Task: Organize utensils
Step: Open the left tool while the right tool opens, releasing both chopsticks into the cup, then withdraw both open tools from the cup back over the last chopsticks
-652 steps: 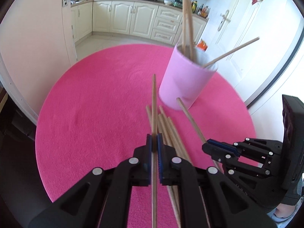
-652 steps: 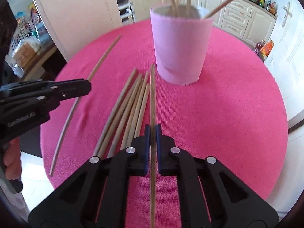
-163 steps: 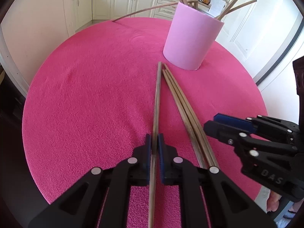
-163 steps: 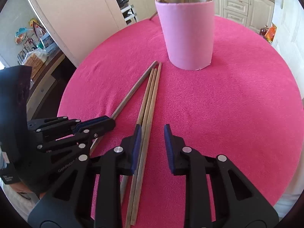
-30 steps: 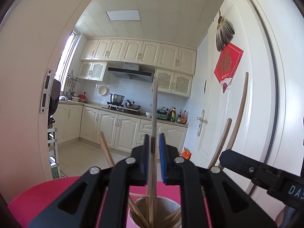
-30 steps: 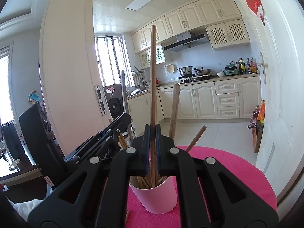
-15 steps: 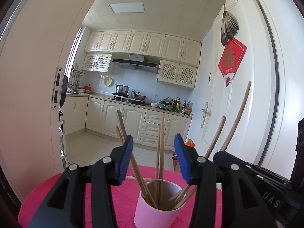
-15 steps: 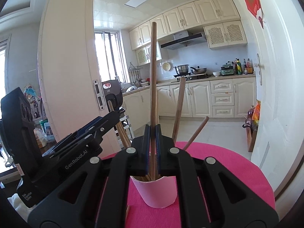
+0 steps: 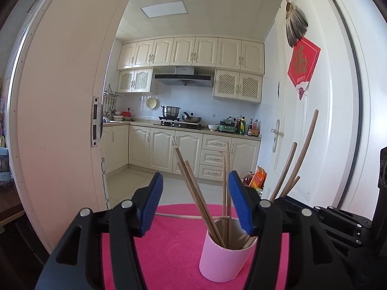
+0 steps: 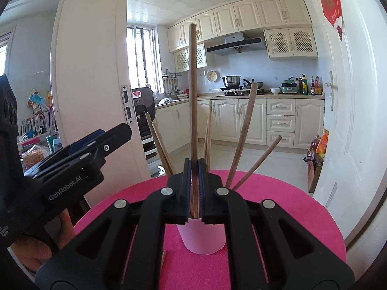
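A pink cup (image 9: 225, 258) stands on the round pink table (image 9: 169, 246) with several wooden chopsticks (image 9: 200, 198) leaning in it. My left gripper (image 9: 195, 177) hangs back from the cup, its jaws opening, and its blue pads (image 9: 151, 203) touch nothing. My right gripper (image 10: 193, 165) is shut on one upright chopstick (image 10: 193, 91), whose lower end reaches down to the mouth of the cup (image 10: 203, 238). The left gripper (image 10: 96, 142), held by a hand (image 10: 36, 253), shows at the left of the right wrist view. At the right edge of the left wrist view is the right gripper (image 9: 338, 220).
One chopstick (image 9: 183, 215) lies on the table behind the cup, and another chopstick's end (image 10: 163, 256) shows near the cup's foot. A door leaf (image 9: 60, 133) stands to the left, a white door (image 9: 314, 145) to the right, and kitchen cabinets (image 9: 183, 152) behind.
My left gripper let go of its chopstick, which now stands in the cup, then opened wider and drew back. My right gripper stays shut on its chopstick over the cup.
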Tool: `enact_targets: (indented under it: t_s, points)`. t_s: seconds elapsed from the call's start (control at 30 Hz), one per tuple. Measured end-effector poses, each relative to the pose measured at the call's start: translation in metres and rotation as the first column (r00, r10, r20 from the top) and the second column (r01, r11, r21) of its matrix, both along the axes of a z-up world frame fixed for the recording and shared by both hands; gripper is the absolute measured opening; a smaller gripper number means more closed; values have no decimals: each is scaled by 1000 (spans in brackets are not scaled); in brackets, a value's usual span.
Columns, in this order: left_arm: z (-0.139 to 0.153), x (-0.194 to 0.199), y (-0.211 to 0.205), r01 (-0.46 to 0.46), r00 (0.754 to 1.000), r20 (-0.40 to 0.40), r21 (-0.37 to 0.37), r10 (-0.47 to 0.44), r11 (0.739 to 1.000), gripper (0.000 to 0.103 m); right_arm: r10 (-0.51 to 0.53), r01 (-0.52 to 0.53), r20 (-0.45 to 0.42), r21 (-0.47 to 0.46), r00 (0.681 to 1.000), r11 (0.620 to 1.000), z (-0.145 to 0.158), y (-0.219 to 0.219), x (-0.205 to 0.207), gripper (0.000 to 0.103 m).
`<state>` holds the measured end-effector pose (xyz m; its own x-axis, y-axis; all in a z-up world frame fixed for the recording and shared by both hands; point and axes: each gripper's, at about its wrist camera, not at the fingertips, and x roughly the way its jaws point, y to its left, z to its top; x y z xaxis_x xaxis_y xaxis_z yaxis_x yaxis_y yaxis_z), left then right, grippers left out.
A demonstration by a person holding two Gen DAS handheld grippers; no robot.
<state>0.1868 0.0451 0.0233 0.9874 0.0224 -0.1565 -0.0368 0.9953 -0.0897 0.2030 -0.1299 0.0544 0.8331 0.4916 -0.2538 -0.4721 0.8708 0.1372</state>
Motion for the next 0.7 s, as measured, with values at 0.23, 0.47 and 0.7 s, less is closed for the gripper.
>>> enact_targets:
  t_s: [0.23,0.47,0.7]
  points:
    - [4,-18,10,-22,1000,-14,10,22,1000,60,-28,28,32,2,999,1000,9,-1,-17,55]
    - [9,-40,17,-31,999,-22,3,31,1000,60,-42,42,43,-1,998,999,17,-4,-35,55]
    - [5,-46,29,-11,993,-120,-41,6,999,60,-41,41,1,-41,999,998,13,-13,-49,55]
